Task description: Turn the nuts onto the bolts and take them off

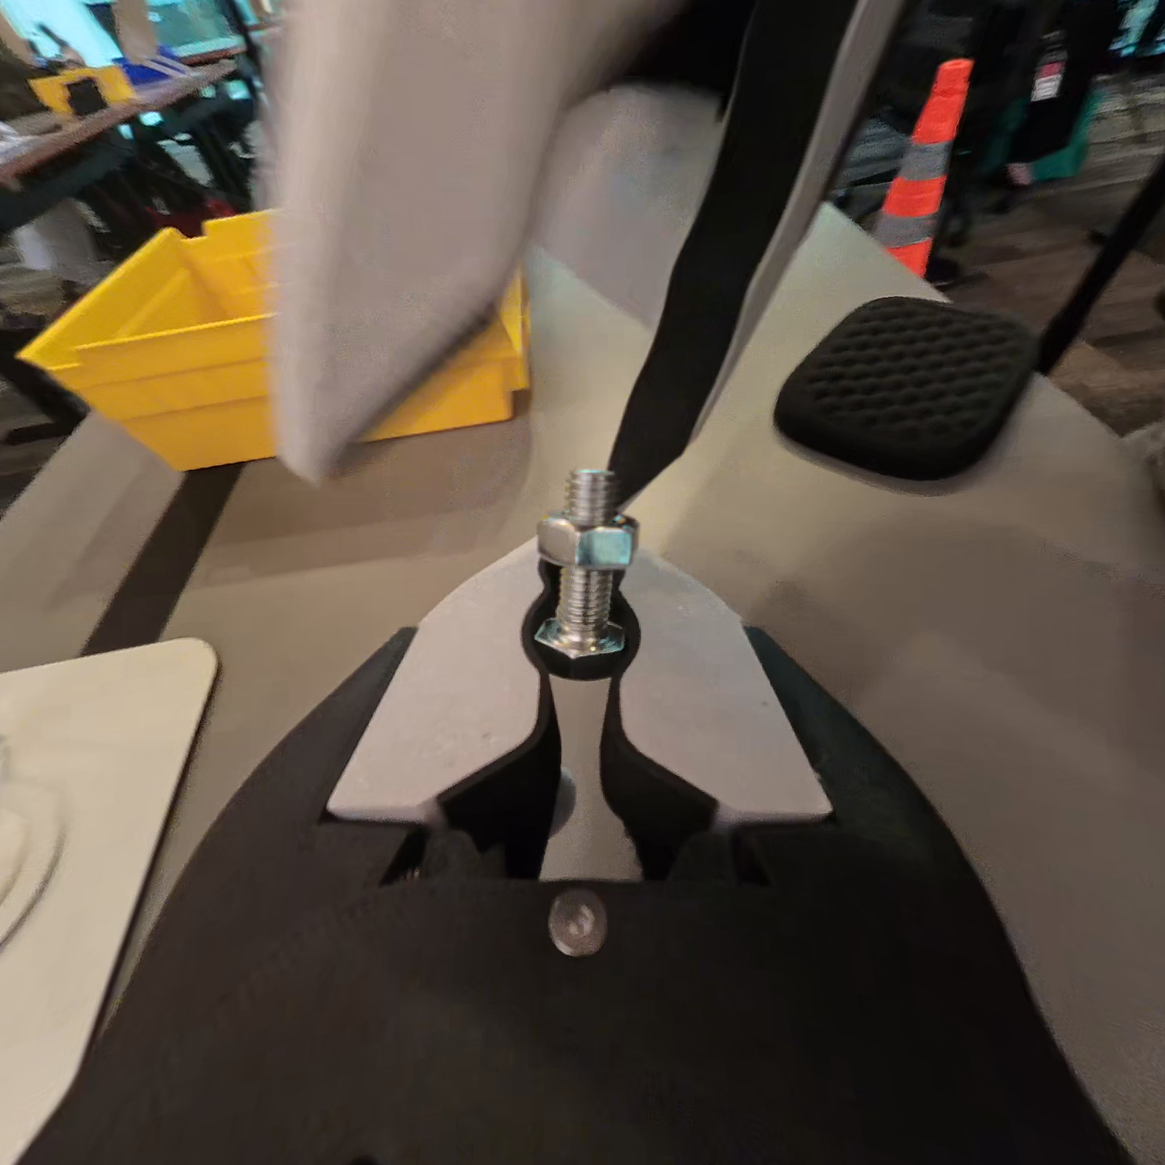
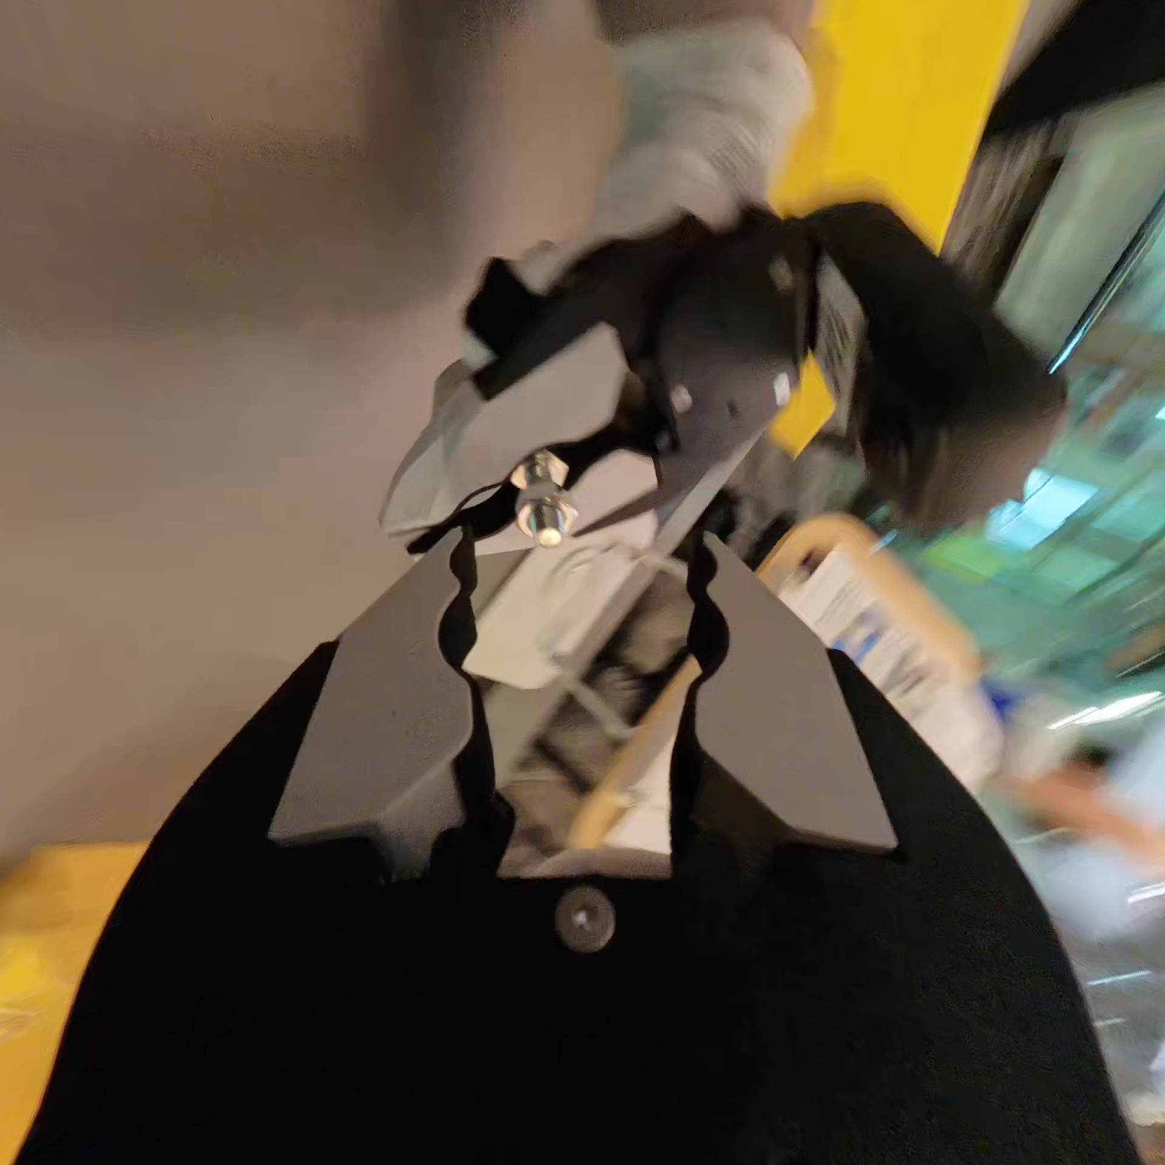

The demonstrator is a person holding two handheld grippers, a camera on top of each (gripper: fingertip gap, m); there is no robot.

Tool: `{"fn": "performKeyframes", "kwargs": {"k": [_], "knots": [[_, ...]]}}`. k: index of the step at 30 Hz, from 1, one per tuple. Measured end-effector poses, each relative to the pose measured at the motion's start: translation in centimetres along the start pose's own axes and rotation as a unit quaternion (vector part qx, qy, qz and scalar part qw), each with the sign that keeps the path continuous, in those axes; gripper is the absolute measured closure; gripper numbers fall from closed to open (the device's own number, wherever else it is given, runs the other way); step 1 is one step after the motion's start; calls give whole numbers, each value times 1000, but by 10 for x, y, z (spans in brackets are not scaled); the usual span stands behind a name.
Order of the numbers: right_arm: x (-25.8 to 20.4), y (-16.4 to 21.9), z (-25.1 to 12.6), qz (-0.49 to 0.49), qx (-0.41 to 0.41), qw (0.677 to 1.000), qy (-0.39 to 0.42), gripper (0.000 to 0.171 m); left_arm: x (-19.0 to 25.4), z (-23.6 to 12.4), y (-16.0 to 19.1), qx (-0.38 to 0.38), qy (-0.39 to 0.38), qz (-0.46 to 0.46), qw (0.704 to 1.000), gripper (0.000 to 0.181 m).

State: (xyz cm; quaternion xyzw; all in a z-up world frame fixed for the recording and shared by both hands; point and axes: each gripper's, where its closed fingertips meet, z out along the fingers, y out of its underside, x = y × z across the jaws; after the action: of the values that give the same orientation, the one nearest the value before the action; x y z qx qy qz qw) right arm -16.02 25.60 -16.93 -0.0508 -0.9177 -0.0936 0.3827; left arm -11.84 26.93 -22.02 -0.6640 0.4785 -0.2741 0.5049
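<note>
Gripping the bolt [image 1: 583, 621] with nut [image 1: 587, 541], left jaws clench; right jaws gape, empty.

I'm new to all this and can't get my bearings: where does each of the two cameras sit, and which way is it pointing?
Left wrist view: sits on the left tongs, looking forward over a grey table; they are shut on a bolt carrying a nut.
Right wrist view: sits on the right tongs, open and empty, facing the left tongs and the gloved hand holding them.
Shared: the bolt, the nut, and a yellow bin.
</note>
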Motion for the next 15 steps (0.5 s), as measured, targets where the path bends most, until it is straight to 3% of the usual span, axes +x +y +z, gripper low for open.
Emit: {"fn": "performKeyframes", "kwargs": {"k": [2, 3, 5, 7, 8, 10, 12, 15], "knots": [[9, 11, -3, 230, 14, 973, -15, 111, -8, -3, -2, 9, -23, 3, 1000, 171], [11, 12, -6, 347, 42, 937, -30, 118, -13, -4, -4, 14, -37, 3, 999, 171], [10, 11, -7, 538, 98, 834, -76, 121, -19, -4, -6, 17, -56, 5, 998, 171], [5, 8, -4, 640, 137, 747, -119, 122, -21, -3, -5, 11, -70, 12, 997, 171], [0, 7, -1, 664, 144, 722, -131, 125, -22, -2, -5, 8, -74, 16, 997, 171], [-7, 5, 6, 674, 144, 713, -129, 133, -23, -1, -7, 10, -81, 20, 996, 170], [-7, -1, 7, 672, 159, 713, -121, 155, -22, -1, -6, 6, -80, 21, 997, 170], [-9, -2, 9, 645, 150, 740, -115, 156, -19, 0, -4, 5, -65, 16, 998, 171]]}}
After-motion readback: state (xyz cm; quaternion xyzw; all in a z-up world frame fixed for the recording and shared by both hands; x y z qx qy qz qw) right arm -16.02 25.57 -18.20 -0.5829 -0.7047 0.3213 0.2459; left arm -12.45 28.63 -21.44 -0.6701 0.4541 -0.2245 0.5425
